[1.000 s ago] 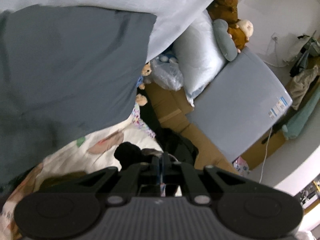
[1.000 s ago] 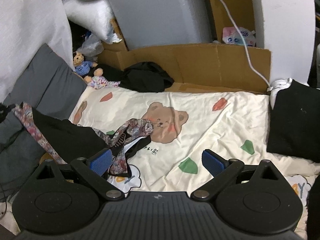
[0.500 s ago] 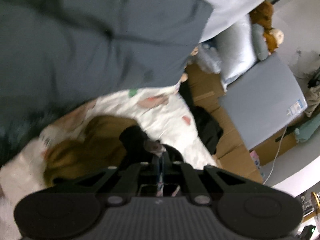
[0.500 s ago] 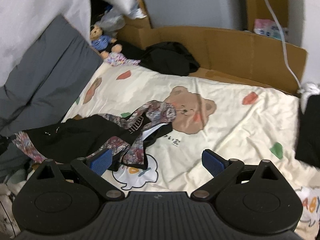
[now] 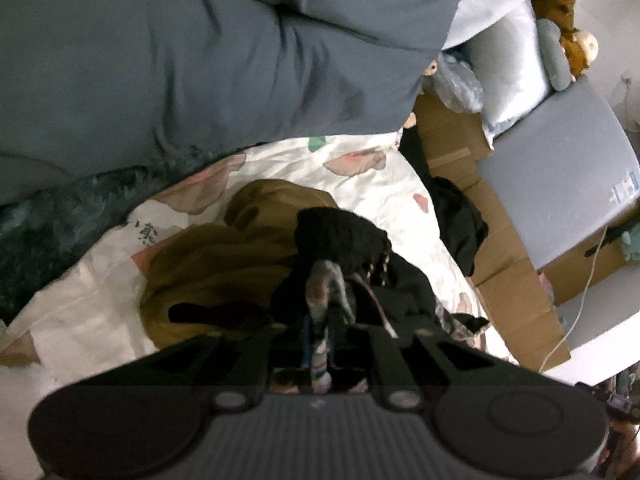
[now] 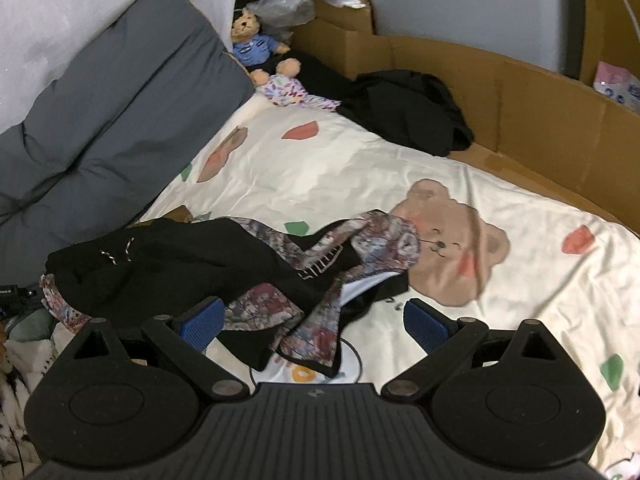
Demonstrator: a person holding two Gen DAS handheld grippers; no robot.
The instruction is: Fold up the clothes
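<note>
One garment (image 6: 208,268) lies crumpled on the bed (image 6: 500,208): your left gripper (image 5: 320,340) pinches its edge; right gripper (image 6: 314,320) hovers spread. Pull it flat.

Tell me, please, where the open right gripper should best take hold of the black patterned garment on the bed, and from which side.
Probably the loose patterned corner of the black patterned garment, lying between the open pads of the right gripper. It lies flat on the bear sheet, so come from above. The left gripper holds the far end.
</note>
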